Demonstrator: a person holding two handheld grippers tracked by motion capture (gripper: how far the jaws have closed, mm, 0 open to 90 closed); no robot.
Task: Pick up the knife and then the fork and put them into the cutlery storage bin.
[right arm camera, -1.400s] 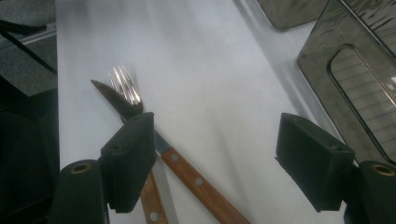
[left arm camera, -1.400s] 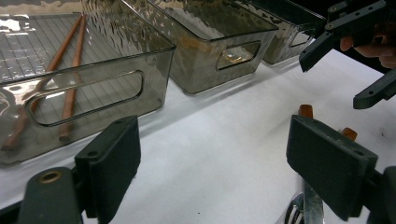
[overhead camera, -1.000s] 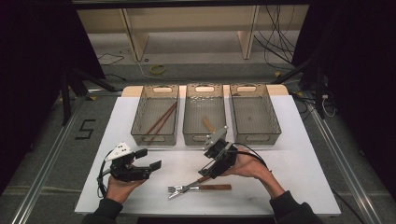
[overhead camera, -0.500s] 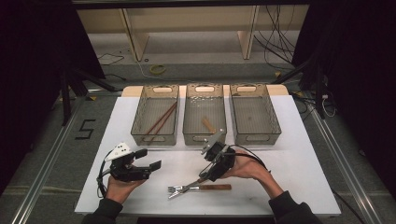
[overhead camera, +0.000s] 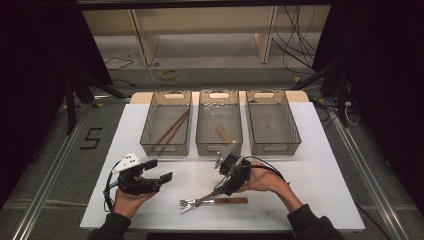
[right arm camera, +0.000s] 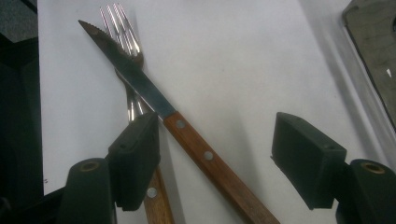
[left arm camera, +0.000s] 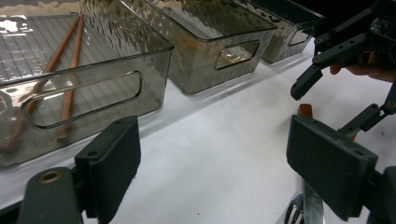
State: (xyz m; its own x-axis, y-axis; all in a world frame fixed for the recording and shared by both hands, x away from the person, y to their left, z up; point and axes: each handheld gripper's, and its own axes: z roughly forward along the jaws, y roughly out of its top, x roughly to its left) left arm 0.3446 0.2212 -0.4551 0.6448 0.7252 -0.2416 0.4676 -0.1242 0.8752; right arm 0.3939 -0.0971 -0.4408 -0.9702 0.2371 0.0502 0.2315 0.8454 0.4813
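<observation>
Your right tongs (right arm camera: 215, 163) hang low over a knife (right arm camera: 187, 135) and a fork (right arm camera: 128, 60) that lie crossed on the white worktop (overhead camera: 310, 165), near its front edge; the knife lies on top of the fork. The jaws are wide apart, with the knife's wooden handle between them, and they hold nothing yet. Your left tongs (left arm camera: 229, 172) are also released and empty, resting in your left hand (overhead camera: 127, 200) well to the left of the cutlery.

I judge both pieces as stiff and rather light, but they lie flat, so they are not easy to lift. The steel blade and the tines are smooth and thin and may slip between the pads. The riveted wooden handle is thicker and less slippery, so take hold there, close to the blade, where the weight should balance better. Because the knife is the upper piece, lifting it first should leave the fork undisturbed.

Behind them stand three clear bins: the left bin (overhead camera: 150, 135) holds chopsticks (overhead camera: 172, 126), the middle bin (overhead camera: 204, 131) holds one small wooden piece, and the right bin (overhead camera: 294, 129) looks empty.

Compared with one second ago, your right tongs have moved forward and down, from a place above and beside the cutlery to right over the handle. The left tongs have not moved.
</observation>
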